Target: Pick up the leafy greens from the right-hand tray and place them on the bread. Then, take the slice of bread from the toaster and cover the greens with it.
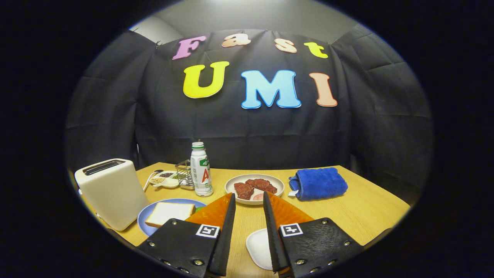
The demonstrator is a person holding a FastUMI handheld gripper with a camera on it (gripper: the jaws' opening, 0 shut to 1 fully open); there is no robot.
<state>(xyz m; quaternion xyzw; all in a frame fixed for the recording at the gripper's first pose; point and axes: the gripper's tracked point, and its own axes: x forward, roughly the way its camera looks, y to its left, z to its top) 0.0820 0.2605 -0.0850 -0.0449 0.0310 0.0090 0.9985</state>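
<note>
A slice of white bread (170,213) lies on a blue plate (146,224), just left of my left finger. A sliver of leafy green (199,209) peeks out at the bread's right edge, beside that finger. Left of the plate stands the cream toaster (112,193); its top slot looks dark, and I cannot tell if bread is inside. A small white tray (257,247) lies low between my fingers, partly hidden by the right one. My gripper (249,194) hangs above the table, open, with nothing between its orange fingers (213,211).
Beyond the fingertips sits a white plate with red meat slices (254,188). A folded blue towel (318,182) lies to its right. A white bottle (201,170), a metal rack (184,173) and a divided seasoning dish (166,179) stand behind the blue plate.
</note>
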